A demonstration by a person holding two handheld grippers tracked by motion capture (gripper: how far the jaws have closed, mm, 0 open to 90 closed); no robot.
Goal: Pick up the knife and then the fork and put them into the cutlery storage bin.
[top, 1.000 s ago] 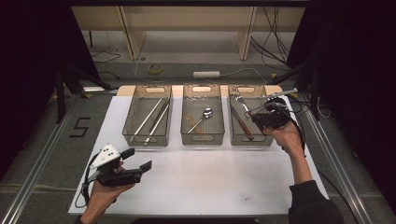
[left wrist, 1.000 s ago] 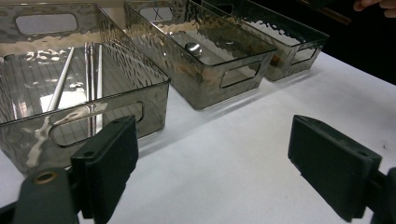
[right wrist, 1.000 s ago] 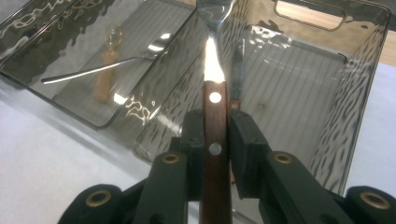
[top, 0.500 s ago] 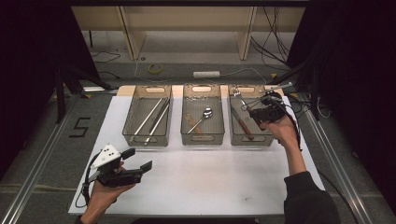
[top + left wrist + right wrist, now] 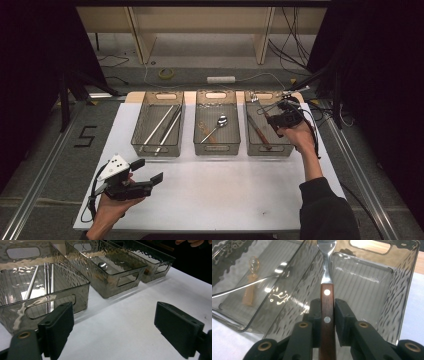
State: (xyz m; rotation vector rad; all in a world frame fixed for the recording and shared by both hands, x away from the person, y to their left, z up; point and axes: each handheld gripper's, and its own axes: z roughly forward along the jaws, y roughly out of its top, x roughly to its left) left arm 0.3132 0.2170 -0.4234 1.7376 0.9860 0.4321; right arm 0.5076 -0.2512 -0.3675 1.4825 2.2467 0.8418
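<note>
From the high view, three clear smoky bins sit in a row on a white table mat (image 5: 210, 200). The right gripper (image 5: 283, 119) hovers over the right bin (image 5: 267, 150), which already holds a brown-handled utensil, perhaps a knife; the view is too small to be sure. The left gripper (image 5: 145, 172) rests low, well apart from the bins, near the table's front left.

In the left gripper view, the jaws stand wide apart with nothing between them, pointing toward the left bin (image 5: 82, 293), which holds metal rods (image 5: 31, 286).

In the right gripper view, the jaws are clamped on the wooden handle of a fork (image 5: 327, 310), its steel neck pointing ahead into the right bin. The middle bin (image 5: 227, 305) holds a metal spoon (image 5: 274, 272) and an amber plastic spoon (image 5: 252, 277).

To place the fork well, lower it until it is near the bin floor, keep it parallel to the bin's long walls, then let go.
</note>
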